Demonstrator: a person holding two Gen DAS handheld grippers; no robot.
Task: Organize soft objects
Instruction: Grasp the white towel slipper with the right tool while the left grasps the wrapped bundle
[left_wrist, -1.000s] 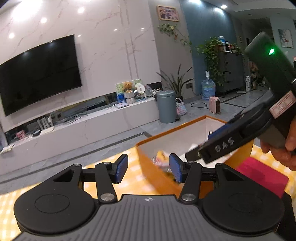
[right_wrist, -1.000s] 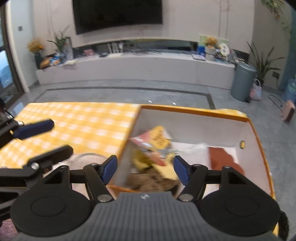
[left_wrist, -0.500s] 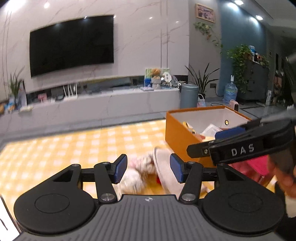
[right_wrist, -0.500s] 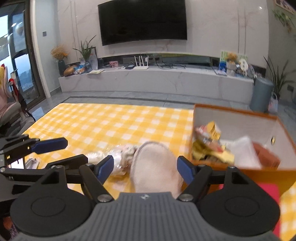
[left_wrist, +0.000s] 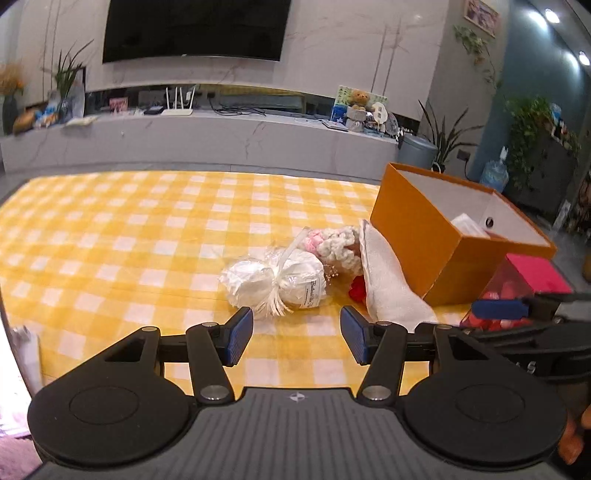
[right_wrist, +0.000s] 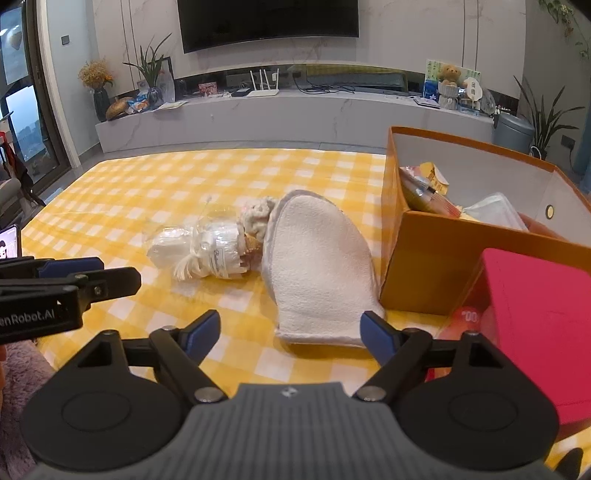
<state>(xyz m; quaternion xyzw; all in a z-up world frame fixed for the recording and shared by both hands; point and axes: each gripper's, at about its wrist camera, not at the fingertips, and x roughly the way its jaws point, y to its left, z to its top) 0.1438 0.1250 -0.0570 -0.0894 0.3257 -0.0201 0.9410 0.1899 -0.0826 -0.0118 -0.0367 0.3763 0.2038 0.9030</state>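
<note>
A white wrapped yarn bundle (left_wrist: 275, 282) lies on the yellow checked tablecloth (left_wrist: 147, 229), with a pink and cream knitted piece (left_wrist: 334, 243) and a white terry mitt (left_wrist: 388, 280) beside it. The same bundle (right_wrist: 207, 249) and mitt (right_wrist: 321, 266) show in the right wrist view. An orange box (left_wrist: 421, 236) holding packets stands to the right; in the right wrist view the box (right_wrist: 417, 262) is next to the mitt. My left gripper (left_wrist: 296, 338) is open and empty, just short of the bundle. My right gripper (right_wrist: 290, 334) is open and empty over the mitt's near end.
A red lidded box (right_wrist: 532, 332) sits at the near right of the orange box. A small red item (left_wrist: 357, 288) lies under the mitt. A phone (right_wrist: 9, 245) rests at the table's left edge. A TV wall and a low shelf stand beyond the table.
Both grippers have pulled back from over the orange box and turned left and down toward the soft items on the cloth. Both stay open and empty.
</note>
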